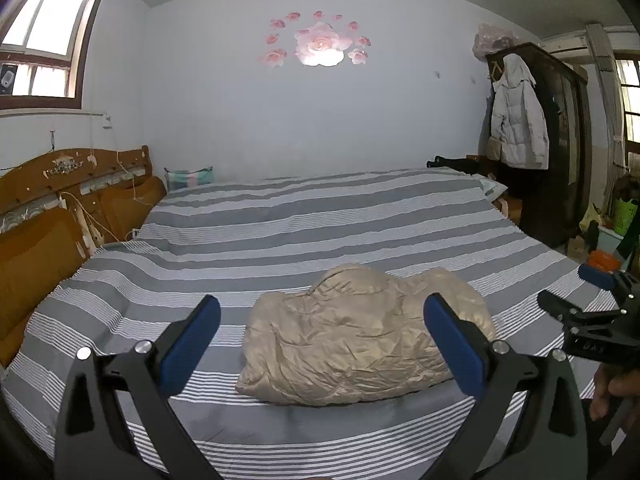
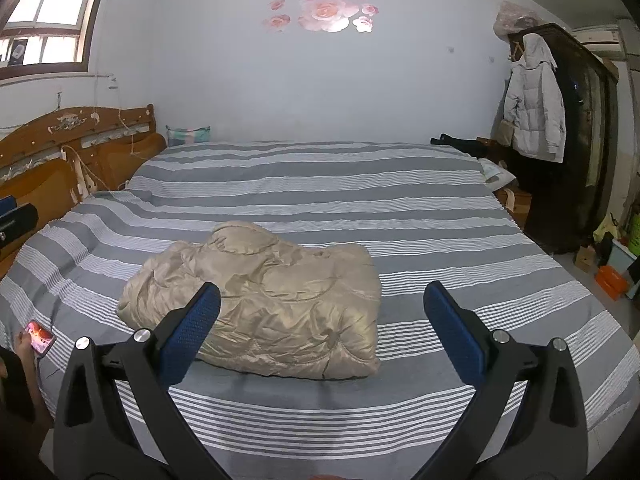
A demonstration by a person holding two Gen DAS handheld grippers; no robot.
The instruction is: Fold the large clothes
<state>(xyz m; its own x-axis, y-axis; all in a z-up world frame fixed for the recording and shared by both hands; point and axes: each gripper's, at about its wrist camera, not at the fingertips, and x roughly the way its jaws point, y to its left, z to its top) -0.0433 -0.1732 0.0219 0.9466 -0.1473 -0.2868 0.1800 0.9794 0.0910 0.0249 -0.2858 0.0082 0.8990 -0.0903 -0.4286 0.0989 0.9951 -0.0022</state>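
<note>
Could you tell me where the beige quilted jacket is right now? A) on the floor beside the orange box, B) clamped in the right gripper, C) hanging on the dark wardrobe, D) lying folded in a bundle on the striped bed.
D: the beige quilted jacket lies as a compact bundle on the striped bed, with the left gripper and right gripper both open, apart from it.

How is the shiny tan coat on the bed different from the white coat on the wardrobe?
The tan coat lies folded in a bundle on the striped bed; the white coat hangs open and full length on the dark wardrobe. Tan is shiny and crinkled; white looks dull. Both are puffy and quilted.
</note>
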